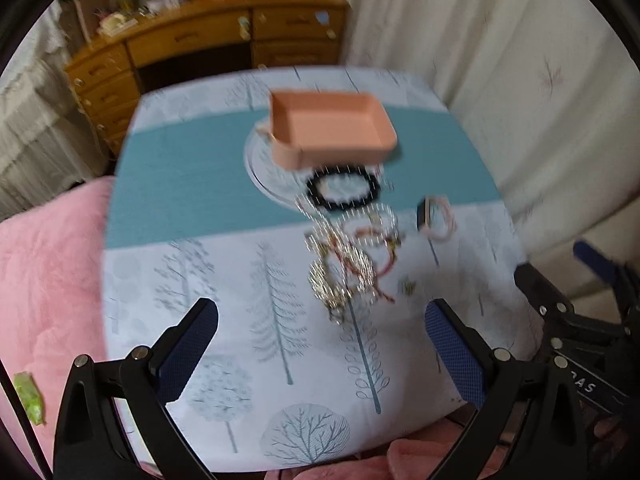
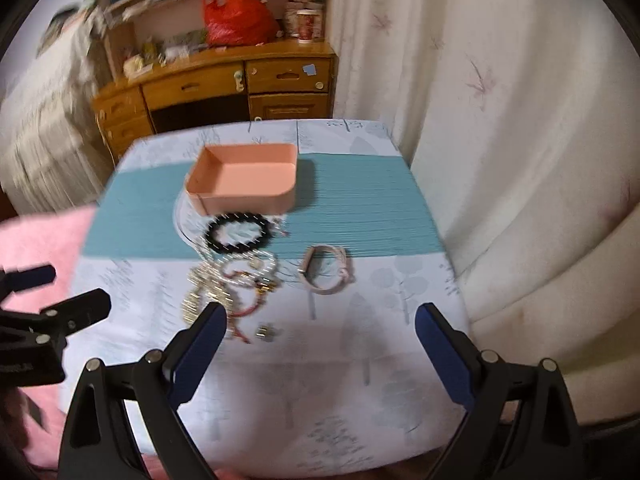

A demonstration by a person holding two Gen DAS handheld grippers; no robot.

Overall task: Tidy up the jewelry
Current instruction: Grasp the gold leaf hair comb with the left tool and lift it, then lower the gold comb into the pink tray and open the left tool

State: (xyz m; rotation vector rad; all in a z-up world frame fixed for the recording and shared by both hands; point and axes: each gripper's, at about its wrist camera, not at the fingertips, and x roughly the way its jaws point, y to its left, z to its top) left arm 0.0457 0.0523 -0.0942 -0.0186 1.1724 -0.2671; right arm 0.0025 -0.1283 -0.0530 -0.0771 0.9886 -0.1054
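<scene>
Loosely heaped, glittery chain jewelry (image 1: 344, 264) lies near a round black bead bracelet (image 2: 237, 231) and smooth rectangular pink tray (image 2: 244, 178); left gripper (image 1: 320, 344) and right gripper (image 2: 318, 350) gape empty.

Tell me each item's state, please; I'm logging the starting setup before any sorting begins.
Pink tray: upright, empty.
Black bead bracelet: flat on the cloth, just in front of the tray.
Pink bracelet: lying apart, to the right.
Chain pile: tangled heap.
Left gripper: open, empty.
Right gripper: open, empty.
</scene>
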